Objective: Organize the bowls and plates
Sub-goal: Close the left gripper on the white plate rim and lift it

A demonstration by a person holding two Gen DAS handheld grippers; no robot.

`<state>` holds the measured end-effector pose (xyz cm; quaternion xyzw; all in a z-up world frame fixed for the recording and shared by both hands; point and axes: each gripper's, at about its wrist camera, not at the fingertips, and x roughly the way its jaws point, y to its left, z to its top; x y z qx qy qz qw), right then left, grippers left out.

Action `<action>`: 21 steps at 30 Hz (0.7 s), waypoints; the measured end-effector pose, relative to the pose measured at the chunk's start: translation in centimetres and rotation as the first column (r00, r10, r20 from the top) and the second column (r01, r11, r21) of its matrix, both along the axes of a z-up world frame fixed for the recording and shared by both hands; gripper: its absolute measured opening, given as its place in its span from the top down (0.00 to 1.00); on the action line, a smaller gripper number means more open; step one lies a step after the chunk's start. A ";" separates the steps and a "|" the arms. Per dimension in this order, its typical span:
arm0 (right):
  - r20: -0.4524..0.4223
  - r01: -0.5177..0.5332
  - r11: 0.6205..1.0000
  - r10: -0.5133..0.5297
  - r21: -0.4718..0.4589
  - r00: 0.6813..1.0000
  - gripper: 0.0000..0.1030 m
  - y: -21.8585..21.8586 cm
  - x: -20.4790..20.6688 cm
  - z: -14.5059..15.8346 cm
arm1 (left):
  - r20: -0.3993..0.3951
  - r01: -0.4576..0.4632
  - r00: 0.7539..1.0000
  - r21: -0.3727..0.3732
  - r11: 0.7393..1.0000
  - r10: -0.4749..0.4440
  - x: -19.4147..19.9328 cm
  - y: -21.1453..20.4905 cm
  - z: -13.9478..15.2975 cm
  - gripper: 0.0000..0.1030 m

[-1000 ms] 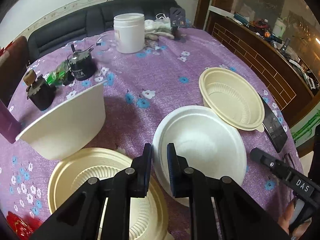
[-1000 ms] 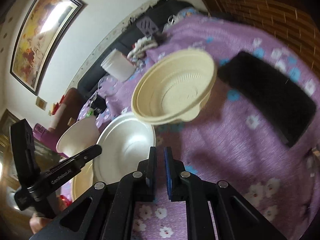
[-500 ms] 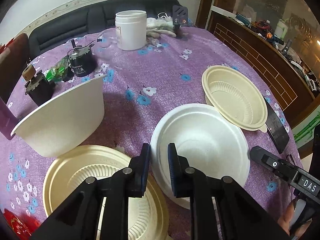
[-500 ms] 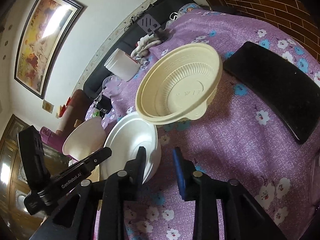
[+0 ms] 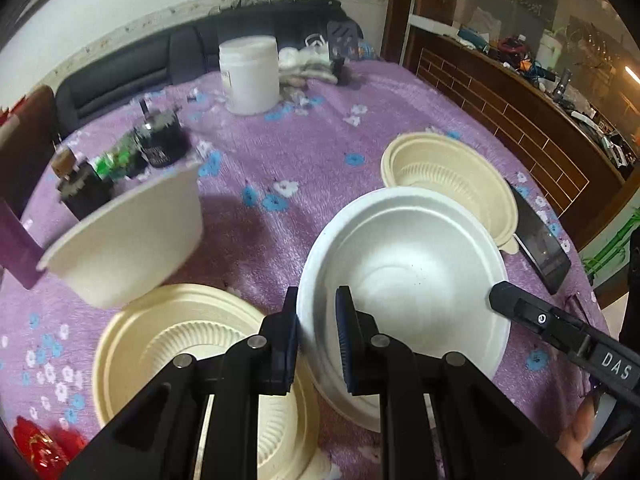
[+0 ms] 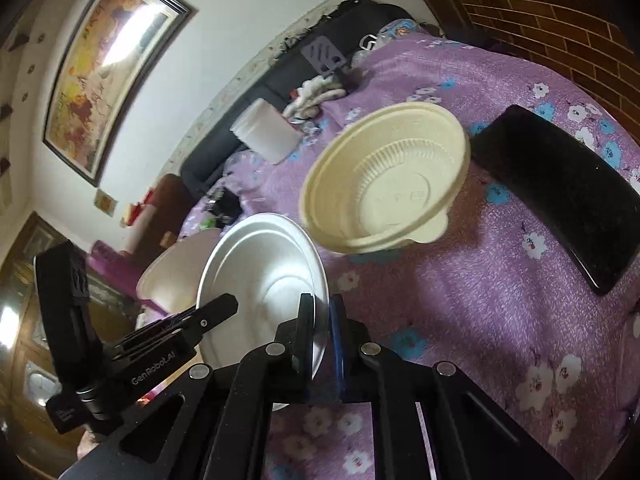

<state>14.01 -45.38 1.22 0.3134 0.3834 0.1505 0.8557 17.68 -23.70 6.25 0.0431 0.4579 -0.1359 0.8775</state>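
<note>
Your white round foam plate (image 5: 404, 276) is tilted up off the purple flower-printed tablecloth (image 5: 304, 148), and both of your grippers have hold of its near rim. Your left gripper (image 5: 317, 328) has its jaws drawn close together on the plate's left edge, the rim passing between the blue pads. Your right gripper (image 6: 322, 332) has just snapped closed on the right edge; in its own view the thin rim sits pinched between the two fingers. Just beyond the plate, on its far right side, stands the cream ribbed plastic bowl (image 5: 452, 184), upright on the cloth and partly hidden by the plate's raised edge. To the plate's left lies a second cream ribbed plastic bowl (image 5: 192, 344), just beside your left fingers. Farther left of the plate is a plain off-white bowl (image 5: 128, 236), tipped on its side. Right of the plate, past the cream bowl, lies a black phone (image 6: 560, 196). Well behind the plate stands a white lidded tub (image 5: 249, 76).
</note>
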 end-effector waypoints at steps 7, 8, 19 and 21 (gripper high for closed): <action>0.044 -0.066 0.997 0.064 0.040 0.997 0.92 1.0 -3.4 2.6 | 0.093 0.009 0.996 0.049 0.999 -0.014 -5.1 1.3 2.6 0.84; 0.055 -0.077 0.997 0.075 0.029 0.996 0.92 1.4 -4.2 3.0 | 0.103 0.017 0.994 0.055 0.998 -0.023 -6.4 1.6 2.8 0.84; 0.022 -0.221 0.974 0.222 -0.040 0.975 0.91 6.4 -13.7 2.0 | 0.148 0.046 0.988 0.050 0.998 -0.053 -18.9 6.3 1.3 0.75; 0.011 -0.244 0.968 0.245 -0.051 0.969 0.91 7.6 -14.6 1.6 | 0.142 0.025 0.989 0.052 0.998 -0.032 -20.3 7.3 0.5 0.74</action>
